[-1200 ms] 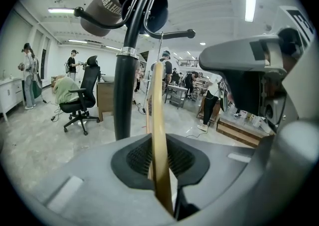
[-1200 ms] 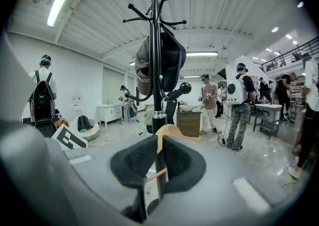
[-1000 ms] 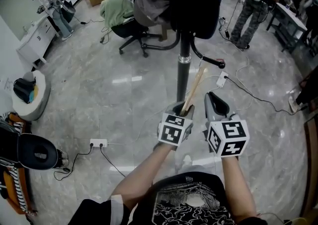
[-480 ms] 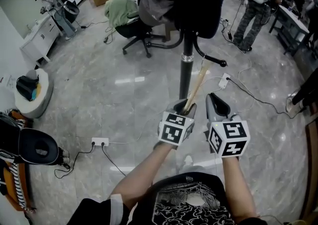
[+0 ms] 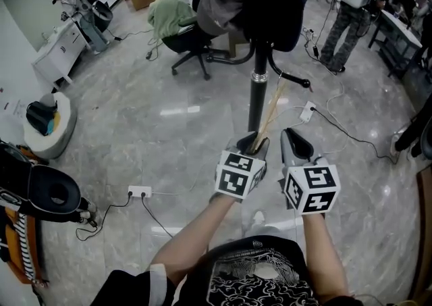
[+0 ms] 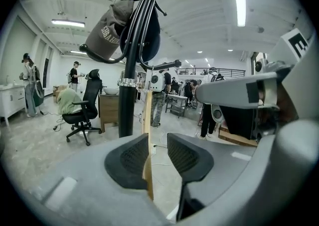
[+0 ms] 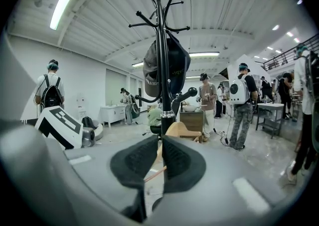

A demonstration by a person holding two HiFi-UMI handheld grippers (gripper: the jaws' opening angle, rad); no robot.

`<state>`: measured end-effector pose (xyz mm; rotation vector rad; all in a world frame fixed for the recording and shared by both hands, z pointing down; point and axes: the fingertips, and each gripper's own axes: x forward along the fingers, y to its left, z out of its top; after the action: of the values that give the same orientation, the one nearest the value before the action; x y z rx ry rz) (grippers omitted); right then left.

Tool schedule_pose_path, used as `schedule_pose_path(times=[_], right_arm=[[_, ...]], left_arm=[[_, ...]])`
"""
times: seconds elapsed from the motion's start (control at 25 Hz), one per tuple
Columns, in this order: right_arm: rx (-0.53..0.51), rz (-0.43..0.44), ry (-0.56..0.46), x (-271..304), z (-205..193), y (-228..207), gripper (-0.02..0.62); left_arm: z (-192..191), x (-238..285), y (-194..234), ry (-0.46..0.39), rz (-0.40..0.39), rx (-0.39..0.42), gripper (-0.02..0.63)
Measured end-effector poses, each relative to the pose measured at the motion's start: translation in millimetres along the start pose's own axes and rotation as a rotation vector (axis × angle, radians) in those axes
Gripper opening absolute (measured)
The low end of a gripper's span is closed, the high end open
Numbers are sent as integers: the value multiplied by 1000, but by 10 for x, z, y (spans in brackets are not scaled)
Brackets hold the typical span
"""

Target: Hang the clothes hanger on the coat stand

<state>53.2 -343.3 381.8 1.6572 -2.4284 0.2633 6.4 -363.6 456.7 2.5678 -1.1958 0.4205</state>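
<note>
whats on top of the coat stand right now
A grey cap and a dark item hang from the coat stand's upper hooks; the topmost prongs are bare. The wooden hanger isn't on it; the left gripper holds it. What the dark item covers is hidden.

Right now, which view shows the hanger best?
Head view: the hanger shows lengthwise, rising from the left gripper beside the stand. Left gripper view has it edge-on between the jaws; right gripper view shows one curved part behind its jaws.

Hanger (image 5: 268, 117) before coat stand (image 5: 257, 98), chair (image 5: 183, 38) perhaps behind.
</note>
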Motion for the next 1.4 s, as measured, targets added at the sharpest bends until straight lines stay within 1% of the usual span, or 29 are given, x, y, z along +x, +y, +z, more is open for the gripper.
schedule_pose_path(times=[0.32, 0.6, 0.88, 1.28, 1.36, 1.4], right_arm=[[0, 6, -3, -154, -32, 180, 28], [-4, 3, -7, -301, -69, 296, 28], [-13, -11, -13, -477, -53, 389, 26], [-23, -6, -16, -676, -94, 578, 23], [-25, -1, -16, -713, -89, 600, 18], [-26, 1, -16, -724, -81, 607, 17]], left_arm=[[129, -293, -135, -46, -14, 14, 98], [271, -534, -275, -103, -22, 17, 98], [321, -766, -391, -120, -34, 4, 97], [337, -1048, -468, -152, -13, 24, 93], [344, -1087, -502, -154, -13, 27, 78], [350, -1104, -513, -156, -11, 27, 55]])
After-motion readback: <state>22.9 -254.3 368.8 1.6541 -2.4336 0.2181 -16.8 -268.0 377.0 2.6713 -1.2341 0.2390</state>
